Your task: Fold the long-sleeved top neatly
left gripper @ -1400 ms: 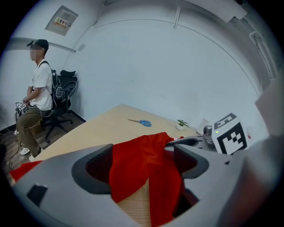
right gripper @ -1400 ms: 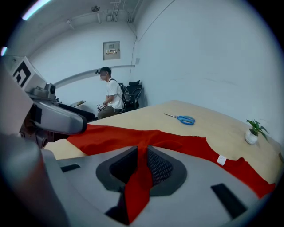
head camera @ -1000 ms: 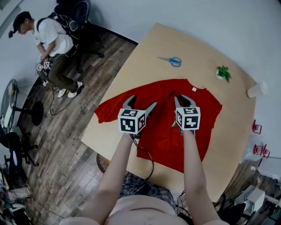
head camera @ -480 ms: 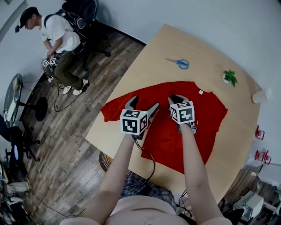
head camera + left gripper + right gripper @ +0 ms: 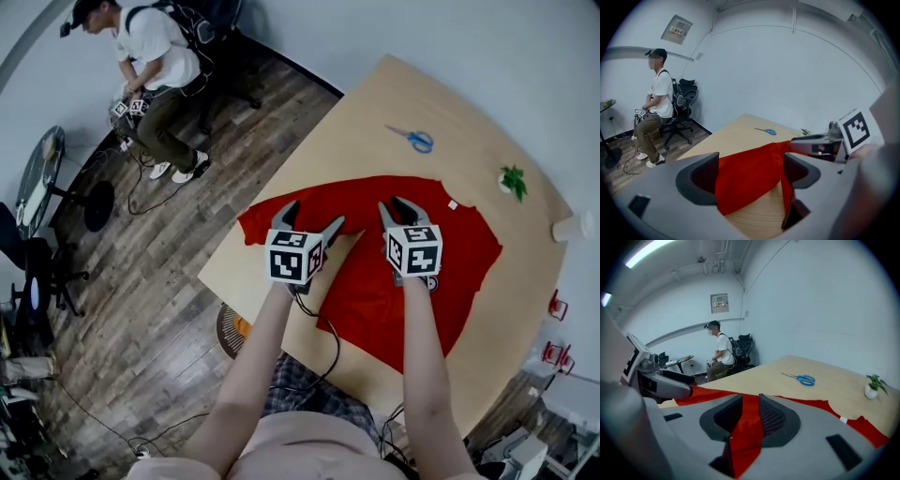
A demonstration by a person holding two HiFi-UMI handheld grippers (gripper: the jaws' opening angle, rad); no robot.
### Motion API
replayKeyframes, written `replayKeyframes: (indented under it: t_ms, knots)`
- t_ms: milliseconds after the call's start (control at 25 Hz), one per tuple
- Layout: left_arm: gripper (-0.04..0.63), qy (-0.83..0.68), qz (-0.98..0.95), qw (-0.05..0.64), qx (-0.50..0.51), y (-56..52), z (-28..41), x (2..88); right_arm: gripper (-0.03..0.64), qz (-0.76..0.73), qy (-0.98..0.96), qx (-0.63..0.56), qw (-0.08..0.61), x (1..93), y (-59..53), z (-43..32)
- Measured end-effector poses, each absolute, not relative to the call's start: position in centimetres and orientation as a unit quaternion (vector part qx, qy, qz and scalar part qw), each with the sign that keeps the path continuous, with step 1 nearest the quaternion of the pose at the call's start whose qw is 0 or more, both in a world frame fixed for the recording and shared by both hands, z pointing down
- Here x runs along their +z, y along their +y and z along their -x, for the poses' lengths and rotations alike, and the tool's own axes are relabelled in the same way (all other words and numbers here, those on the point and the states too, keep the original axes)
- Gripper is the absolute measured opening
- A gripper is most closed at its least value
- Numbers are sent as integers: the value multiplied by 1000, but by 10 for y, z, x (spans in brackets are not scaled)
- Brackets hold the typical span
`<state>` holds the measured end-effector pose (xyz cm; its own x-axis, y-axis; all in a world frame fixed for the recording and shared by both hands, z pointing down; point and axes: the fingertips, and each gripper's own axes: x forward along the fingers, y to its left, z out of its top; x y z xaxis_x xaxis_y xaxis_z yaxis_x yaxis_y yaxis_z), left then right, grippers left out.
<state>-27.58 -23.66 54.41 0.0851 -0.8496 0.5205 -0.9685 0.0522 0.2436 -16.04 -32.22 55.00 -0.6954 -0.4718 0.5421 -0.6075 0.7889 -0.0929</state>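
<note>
A red long-sleeved top (image 5: 450, 253) lies spread on the light wooden table (image 5: 469, 112), one sleeve reaching toward the left edge. My left gripper (image 5: 309, 217) hovers over that sleeve with its jaws wide apart (image 5: 750, 176); nothing is pinched, and red cloth (image 5: 740, 187) shows below the gap. My right gripper (image 5: 396, 206) is over the top's upper middle. Its jaws (image 5: 750, 416) stand narrow and have just been opening slightly, with a bunched fold of the top still filling the gap from pad to pad. The rest of the top (image 5: 806, 404) trails off behind it.
Blue-handled scissors (image 5: 418, 141) lie at the far side of the table. A small potted plant (image 5: 512, 180) and a pale cup (image 5: 572, 227) stand near the right edge. A person (image 5: 155, 56) sits on a chair off to the far left, on the wooden floor.
Both grippers have shifted across the table. A wedge of bare table now shows between them where red cloth lay before. The right jaws look slightly wider.
</note>
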Motion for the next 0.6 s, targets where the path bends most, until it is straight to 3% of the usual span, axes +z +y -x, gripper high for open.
replayKeyframes:
  t_ms: [600]
  knots:
    - [429,-773,-532,336,82,-120,404,576,114,-149,-950,96,259,544,-229,309]
